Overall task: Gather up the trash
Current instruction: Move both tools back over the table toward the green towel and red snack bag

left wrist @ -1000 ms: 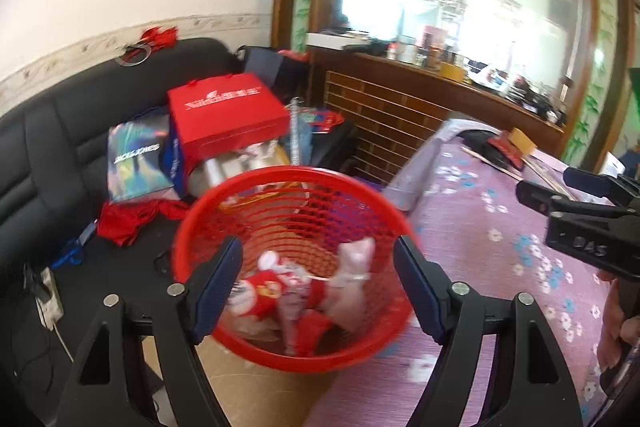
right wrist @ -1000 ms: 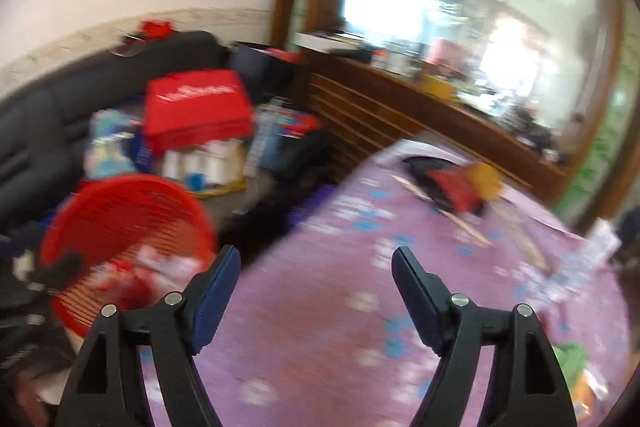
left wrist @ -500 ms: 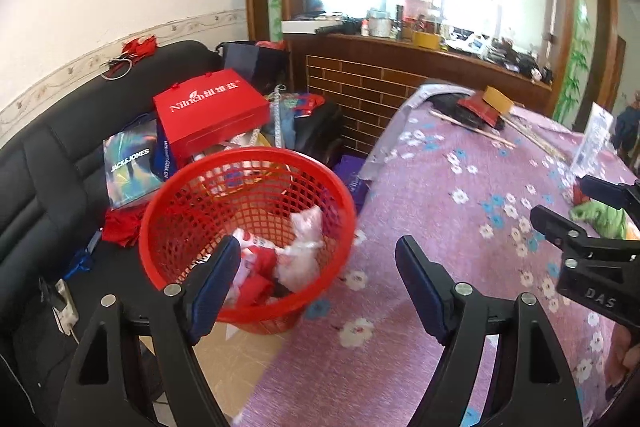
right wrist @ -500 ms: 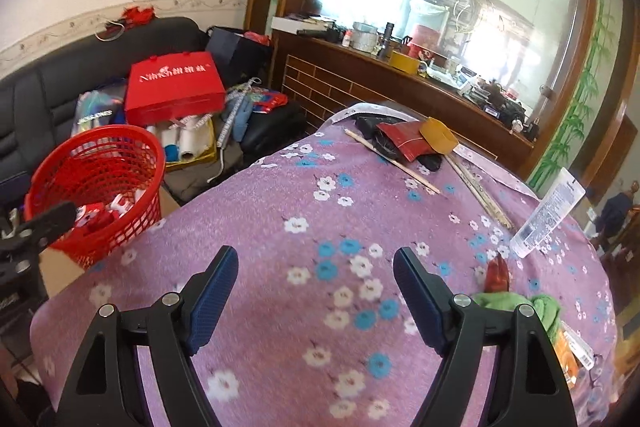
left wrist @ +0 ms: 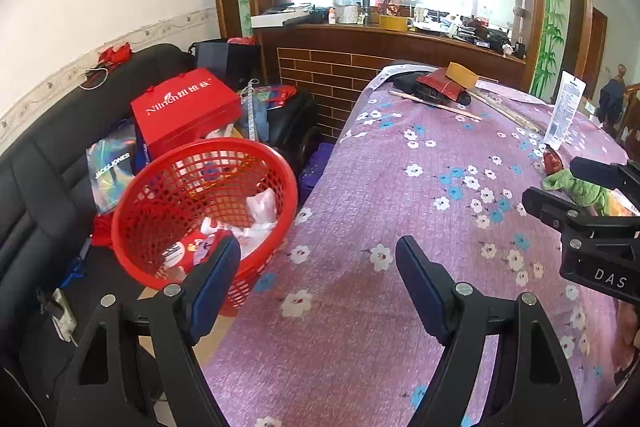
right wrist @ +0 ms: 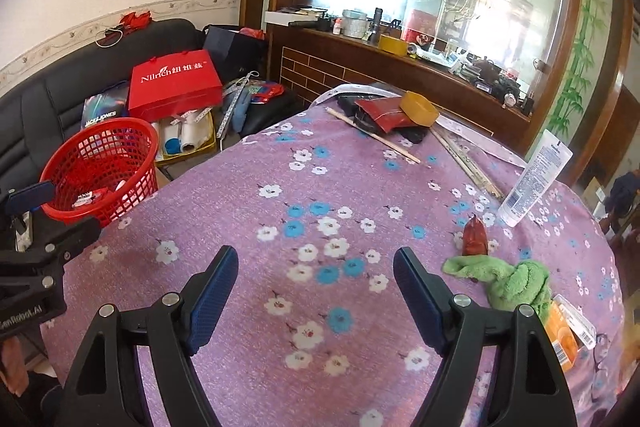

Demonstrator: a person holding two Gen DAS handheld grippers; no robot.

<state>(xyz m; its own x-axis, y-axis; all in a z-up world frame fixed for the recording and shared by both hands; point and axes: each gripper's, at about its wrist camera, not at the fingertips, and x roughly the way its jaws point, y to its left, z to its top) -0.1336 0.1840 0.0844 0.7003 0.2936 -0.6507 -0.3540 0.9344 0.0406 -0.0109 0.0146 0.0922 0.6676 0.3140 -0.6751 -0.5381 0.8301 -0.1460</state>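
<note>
Seen beside the table's left edge: red mesh basket (left wrist: 208, 199), rim tilted, holding white crumpled wrappers and a red-and-white packet, possibly more beneath. On the purple flowered cloth (right wrist: 320, 187), right of centre: small red wrapper (right wrist: 475, 237), green rag (right wrist: 512, 281). Left gripper (left wrist: 318, 283) and right gripper (right wrist: 316, 291) spread wide, empty
</note>
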